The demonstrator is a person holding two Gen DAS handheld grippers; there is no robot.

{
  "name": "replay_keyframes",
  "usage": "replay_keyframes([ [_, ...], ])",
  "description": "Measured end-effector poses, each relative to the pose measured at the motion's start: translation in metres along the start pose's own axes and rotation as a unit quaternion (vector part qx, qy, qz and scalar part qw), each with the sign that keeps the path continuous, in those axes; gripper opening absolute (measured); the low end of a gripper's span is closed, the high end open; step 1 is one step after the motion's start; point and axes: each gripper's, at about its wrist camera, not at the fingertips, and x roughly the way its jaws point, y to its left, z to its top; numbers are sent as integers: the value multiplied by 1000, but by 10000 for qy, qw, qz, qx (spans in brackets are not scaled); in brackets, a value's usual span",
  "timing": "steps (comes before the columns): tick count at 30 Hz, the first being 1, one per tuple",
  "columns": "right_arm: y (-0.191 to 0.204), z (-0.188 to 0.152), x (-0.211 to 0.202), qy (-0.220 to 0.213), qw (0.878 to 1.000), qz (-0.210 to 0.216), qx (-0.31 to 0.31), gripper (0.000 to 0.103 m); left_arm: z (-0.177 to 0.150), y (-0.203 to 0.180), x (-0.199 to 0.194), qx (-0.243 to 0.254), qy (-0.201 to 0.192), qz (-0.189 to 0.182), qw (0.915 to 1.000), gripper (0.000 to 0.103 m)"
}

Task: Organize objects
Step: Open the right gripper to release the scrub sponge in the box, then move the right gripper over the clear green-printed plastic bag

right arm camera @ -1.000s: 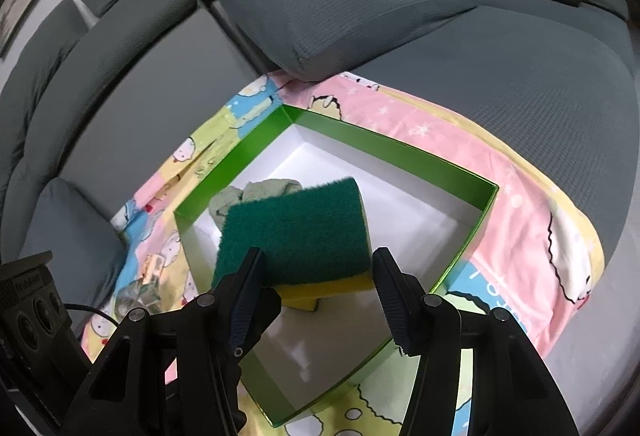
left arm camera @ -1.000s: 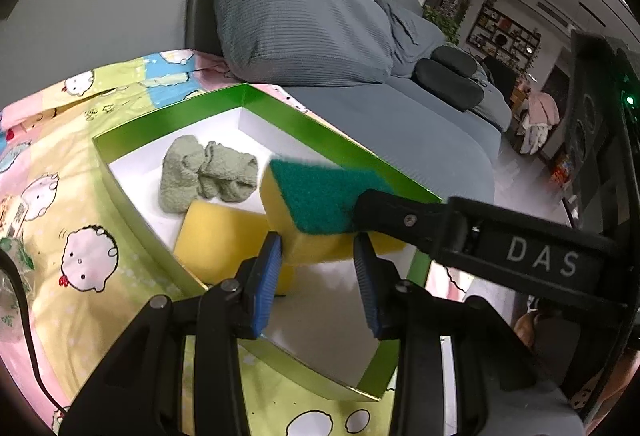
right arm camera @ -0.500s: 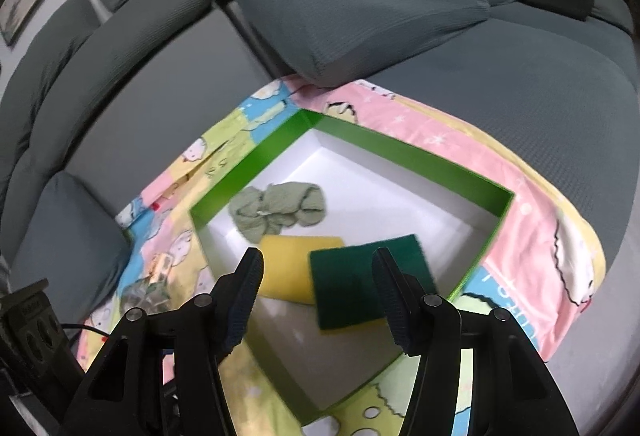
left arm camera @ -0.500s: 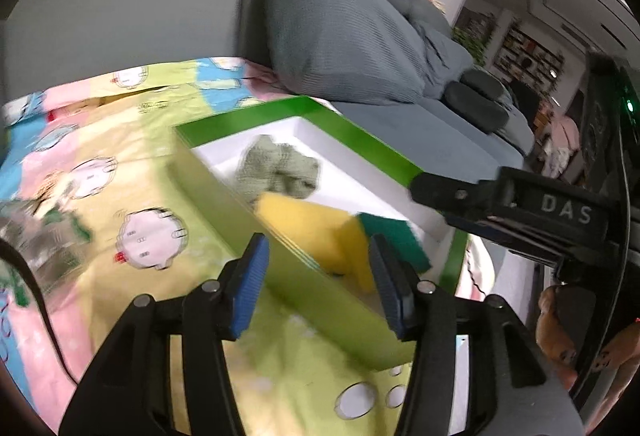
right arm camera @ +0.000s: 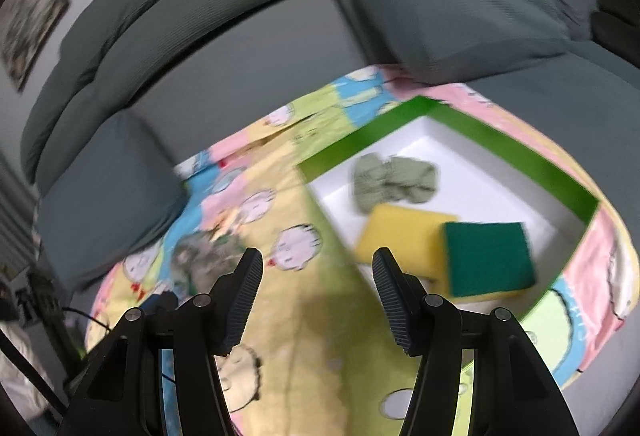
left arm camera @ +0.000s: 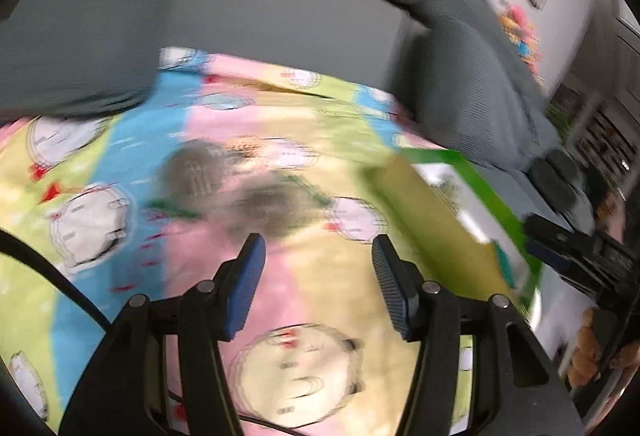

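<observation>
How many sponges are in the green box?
2. A yellow sponge lies in the middle of the green box, below the crumpled cloth. A green-topped sponge lies beside it, overlapping its right edge. More could hide behind the near wall.

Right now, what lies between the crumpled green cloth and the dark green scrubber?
A yellow sponge, inside the green box, between cloth and scrubber; right wrist view.
</observation>
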Motion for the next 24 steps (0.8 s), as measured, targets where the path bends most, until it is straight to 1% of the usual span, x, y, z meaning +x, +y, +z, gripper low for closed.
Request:
replay_keyframes([
  [3,19,-8,8,133,9994,239,-198,59,-2,30,-13,-305,-38,288,9991,54],
  [7,40,-18,23,350,9981,359,-363,59,-5,67,-32,-737,-237,678,9947,55],
  [9,47,-23,30,472,9973,419,-388,59,-7,76,-38,-905,-250,767,9926,57],
  [12,53,-30,42,665,9959,473,-398,61,-8,92,-49,-1148,-319,923,9886,57],
  [14,54,-33,48,757,9952,470,-401,65,-11,106,-57,-1439,-430,965,9839,57],
  [18,56,-37,59,878,9943,468,-392,65,-14,128,-61,-1914,-398,1062,9749,57],
  [21,58,-38,66,935,9935,506,-396,65,-16,129,-55,-1924,-286,1135,9743,60],
  [24,62,-38,73,933,9935,540,-370,66,-16,123,-49,-1776,-260,1134,9772,65],
])
